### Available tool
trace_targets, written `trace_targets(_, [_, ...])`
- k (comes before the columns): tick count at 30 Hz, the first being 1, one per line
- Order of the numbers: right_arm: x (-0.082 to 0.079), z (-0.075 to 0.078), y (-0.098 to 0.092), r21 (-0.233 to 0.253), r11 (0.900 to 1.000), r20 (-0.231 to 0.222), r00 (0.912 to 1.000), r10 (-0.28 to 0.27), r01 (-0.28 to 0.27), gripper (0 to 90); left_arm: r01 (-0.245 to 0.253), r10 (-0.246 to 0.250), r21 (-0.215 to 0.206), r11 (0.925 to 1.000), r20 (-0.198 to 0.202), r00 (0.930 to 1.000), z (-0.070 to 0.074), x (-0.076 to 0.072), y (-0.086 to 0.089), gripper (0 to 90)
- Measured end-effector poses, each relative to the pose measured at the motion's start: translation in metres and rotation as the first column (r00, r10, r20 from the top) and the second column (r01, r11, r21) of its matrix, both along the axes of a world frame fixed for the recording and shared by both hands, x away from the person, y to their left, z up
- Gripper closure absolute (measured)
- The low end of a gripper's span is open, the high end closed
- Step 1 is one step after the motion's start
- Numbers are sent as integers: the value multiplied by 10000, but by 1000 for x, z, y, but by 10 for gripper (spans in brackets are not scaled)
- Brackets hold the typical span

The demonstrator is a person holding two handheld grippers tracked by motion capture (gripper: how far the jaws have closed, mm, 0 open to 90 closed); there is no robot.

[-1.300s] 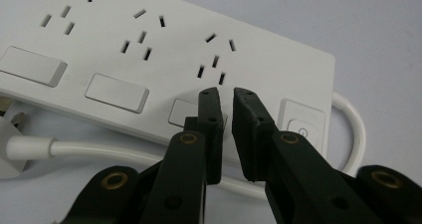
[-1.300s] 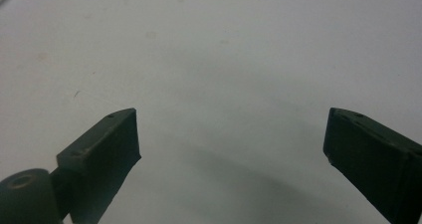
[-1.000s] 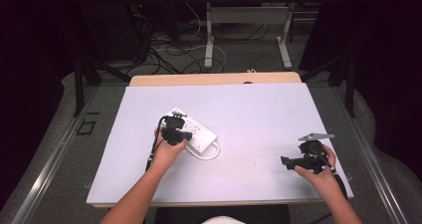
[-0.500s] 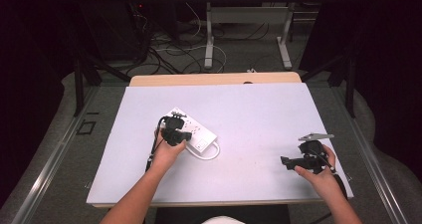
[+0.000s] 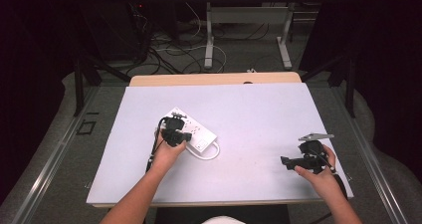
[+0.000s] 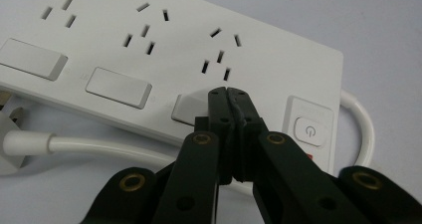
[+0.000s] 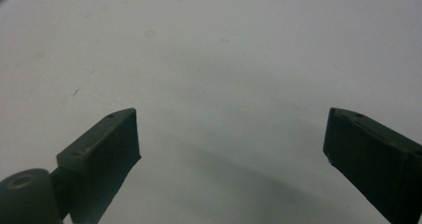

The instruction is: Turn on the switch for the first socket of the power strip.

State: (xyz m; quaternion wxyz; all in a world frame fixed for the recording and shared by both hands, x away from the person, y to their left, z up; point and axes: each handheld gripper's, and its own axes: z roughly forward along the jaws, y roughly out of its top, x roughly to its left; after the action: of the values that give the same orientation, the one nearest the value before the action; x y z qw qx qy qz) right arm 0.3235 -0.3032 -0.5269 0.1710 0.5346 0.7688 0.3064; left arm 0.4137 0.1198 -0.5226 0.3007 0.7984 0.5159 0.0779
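A white power strip (image 5: 196,132) lies on the white table (image 5: 249,114), left of centre, with its white cord (image 5: 211,156) looped at its near end. In the left gripper view the strip (image 6: 164,50) shows three socket groups, rocker switches and a power button (image 6: 309,130). My left gripper (image 6: 228,92) is shut with nothing between its jaws, and its tips press on the third rocker switch (image 6: 186,109). In the high view the left gripper (image 5: 175,131) rests over the strip. My right gripper (image 5: 291,162) hovers low at the table's right front, open, with bare table between its pads (image 7: 104,144).
The strip's plug (image 6: 10,117) and cord (image 6: 99,147) lie along its near side. A wooden board edge (image 5: 214,79) borders the table's far side. Desk legs and cables (image 5: 199,50) stand on the floor beyond.
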Motion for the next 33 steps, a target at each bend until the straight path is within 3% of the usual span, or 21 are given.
trace_targets(24, [2,0,2,67,10000,18,10000,16,-16,71,-152,150,-101,9998,-191,9997,1,1,0,896])
trace_targets(33, [3,0,2,66,10000,114,9999,72,-73,72,-14,17,160,9999,-228,9997,3,2,-3,883])
